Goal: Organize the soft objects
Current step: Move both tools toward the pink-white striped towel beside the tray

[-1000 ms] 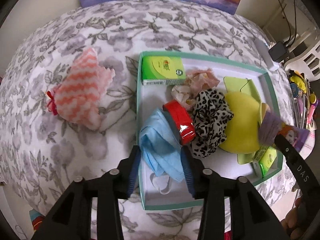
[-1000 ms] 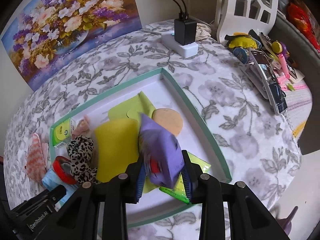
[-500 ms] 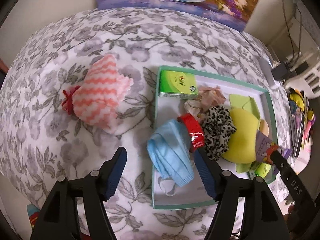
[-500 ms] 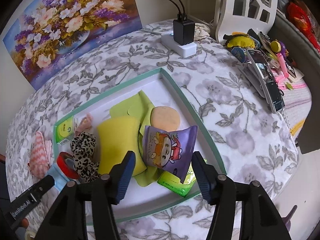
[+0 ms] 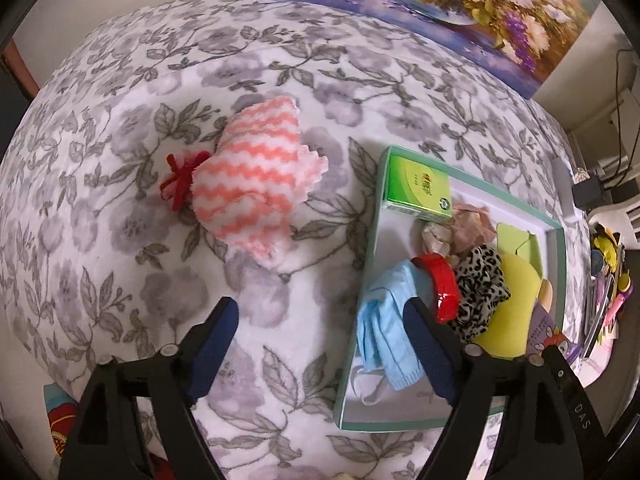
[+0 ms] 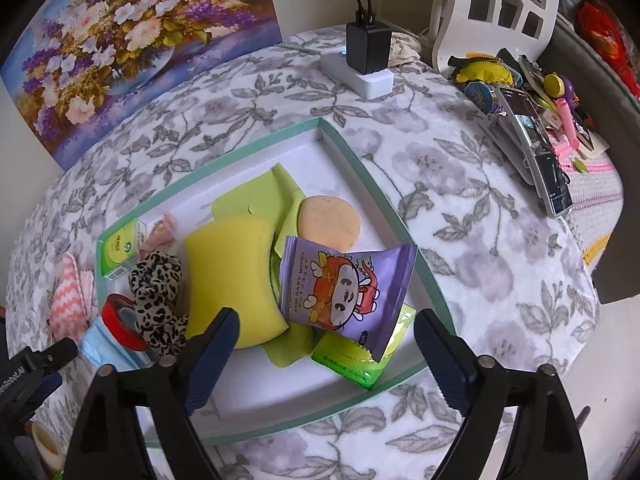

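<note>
A green-rimmed white tray (image 5: pixel 557 227) (image 6: pixel 348 146) holds a blue face mask (image 5: pixel 382 320), a red band (image 5: pixel 442 284), a leopard scrunchie (image 6: pixel 156 300), a yellow sponge (image 6: pixel 232 276), a purple wipes packet (image 6: pixel 344 284), green packs and a tan pad. A pink-and-white zigzag cloth (image 5: pixel 256 188) with a red tie lies on the floral cover left of the tray. My left gripper (image 5: pixel 320 344) is open and empty, above the cover beside the tray's left rim. My right gripper (image 6: pixel 326 356) is open and empty above the tray's near edge.
A flower painting (image 6: pixel 120 40) leans at the back wall. A white power strip with a black charger (image 6: pixel 366 62) sits behind the tray. Toys, a phone and clutter (image 6: pixel 532 100) lie at the right by a white chair.
Both grippers opened, letting go of the blue mask and the purple wipes packet, which now lie in the tray. The left gripper moved left and back from the tray. The right gripper pulled back.
</note>
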Motion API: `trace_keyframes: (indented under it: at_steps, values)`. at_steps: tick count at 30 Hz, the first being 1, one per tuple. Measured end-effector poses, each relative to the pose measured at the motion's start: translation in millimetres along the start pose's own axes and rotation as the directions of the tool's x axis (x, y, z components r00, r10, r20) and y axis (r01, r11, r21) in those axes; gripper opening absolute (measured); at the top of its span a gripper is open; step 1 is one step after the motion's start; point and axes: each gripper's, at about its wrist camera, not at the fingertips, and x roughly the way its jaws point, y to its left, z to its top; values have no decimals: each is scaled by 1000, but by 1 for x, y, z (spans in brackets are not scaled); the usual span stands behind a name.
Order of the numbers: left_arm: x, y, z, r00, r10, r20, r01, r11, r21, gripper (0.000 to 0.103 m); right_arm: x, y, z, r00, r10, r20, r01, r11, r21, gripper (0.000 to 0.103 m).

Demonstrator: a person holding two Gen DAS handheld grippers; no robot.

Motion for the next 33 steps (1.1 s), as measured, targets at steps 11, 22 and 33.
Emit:
trace_keyframes:
  at_steps: [11,22,33]
  values:
    - [-9,18,9,997,-15,79,20,998,-62,86,-6,2,0,1000,-7,30,8,1000,-4,103]
    - [-28,41,21,983,-48,176,69,991,-116,86,-20,12,0,997,-10,80,11,1000,-19,103]
    - [-32,68,31,972,-125,197,161,971,-177,86,-30,48,-8,995,21,100,-10,994,-107,103]
